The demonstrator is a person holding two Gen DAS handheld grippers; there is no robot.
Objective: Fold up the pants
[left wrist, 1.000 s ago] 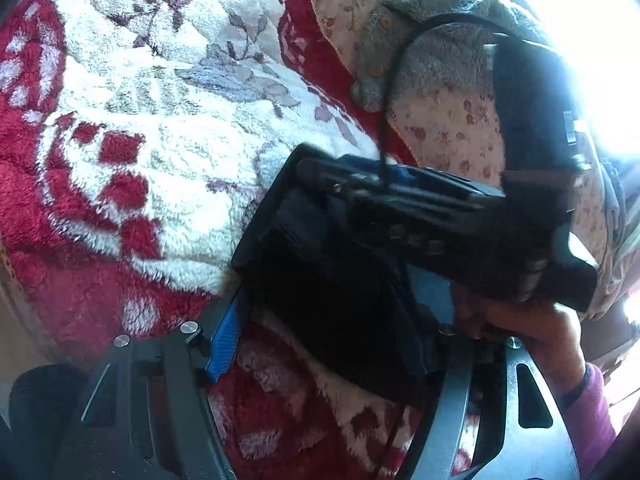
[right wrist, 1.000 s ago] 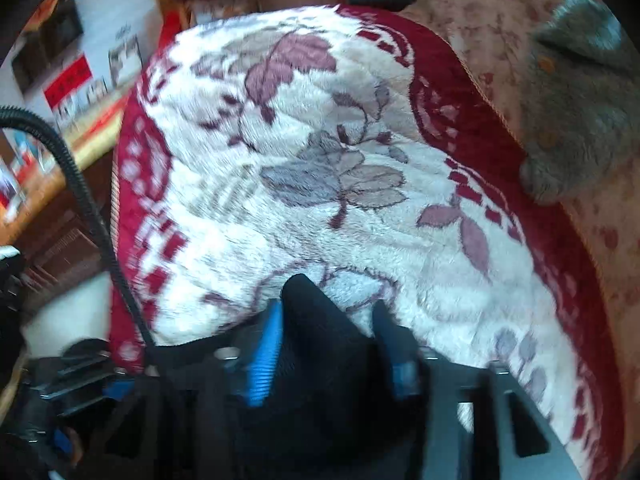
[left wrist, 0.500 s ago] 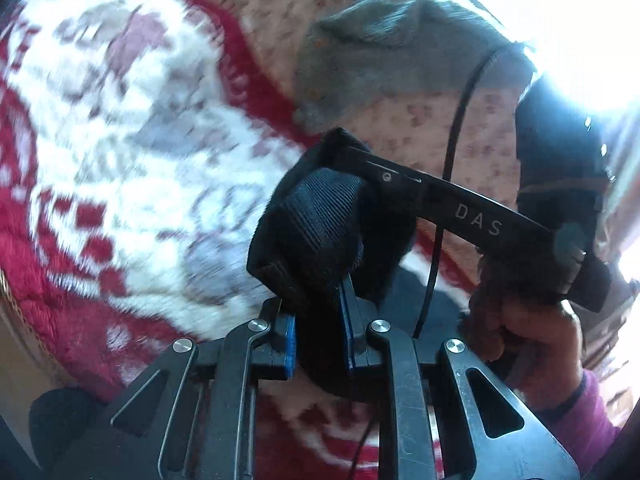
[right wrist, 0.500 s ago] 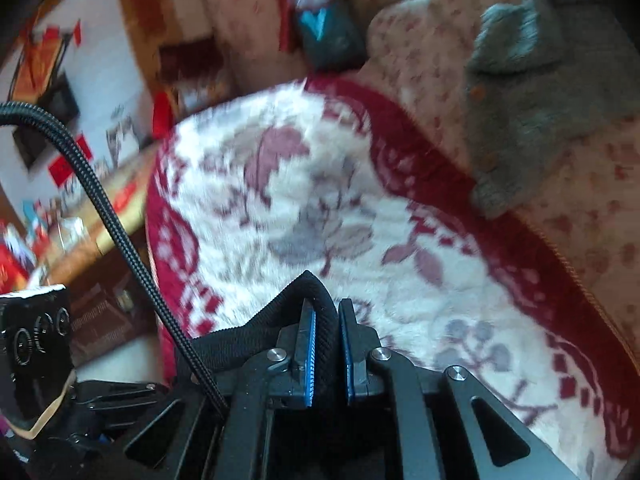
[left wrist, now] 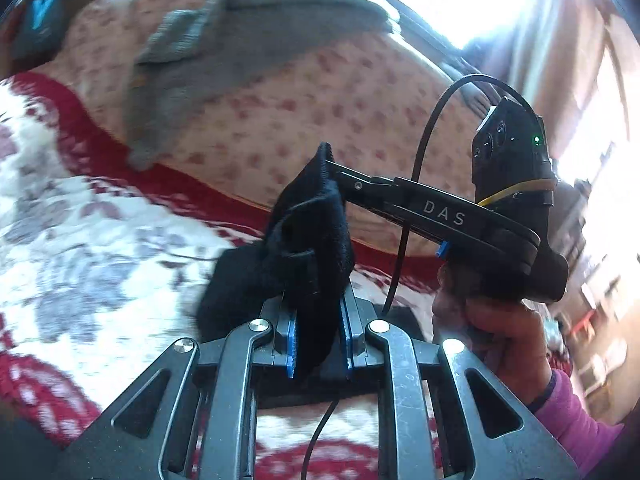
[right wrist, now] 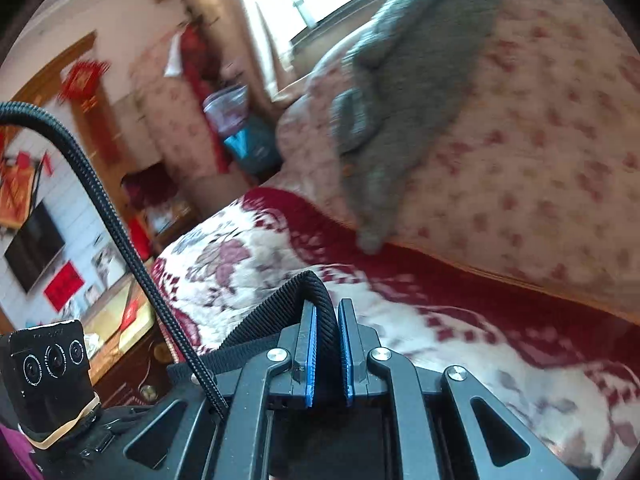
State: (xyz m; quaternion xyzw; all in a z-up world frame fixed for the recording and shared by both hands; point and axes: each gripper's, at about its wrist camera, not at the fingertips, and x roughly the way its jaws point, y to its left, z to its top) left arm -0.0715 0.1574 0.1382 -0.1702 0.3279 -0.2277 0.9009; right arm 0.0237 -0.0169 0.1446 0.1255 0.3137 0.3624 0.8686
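Both tools pinch the black pants: the left tool (left wrist: pixel 318 336) grips a bunched fold, the right tool (right wrist: pixel 327 350) a ribbed edge, lifted above the flowered blanket (left wrist: pixel 100 240). Keep both grips firm, draw the edge taut toward 12 o'clock, then lay it flat.

Blanket (left wrist: pixel 100 248) motion-blurred, pants (left wrist: pixel 308 240) lower part hidden behind gripper frames

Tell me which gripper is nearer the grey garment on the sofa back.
Cannot tell. Both the left gripper and right gripper hold the black pants together, well below the grey garment.
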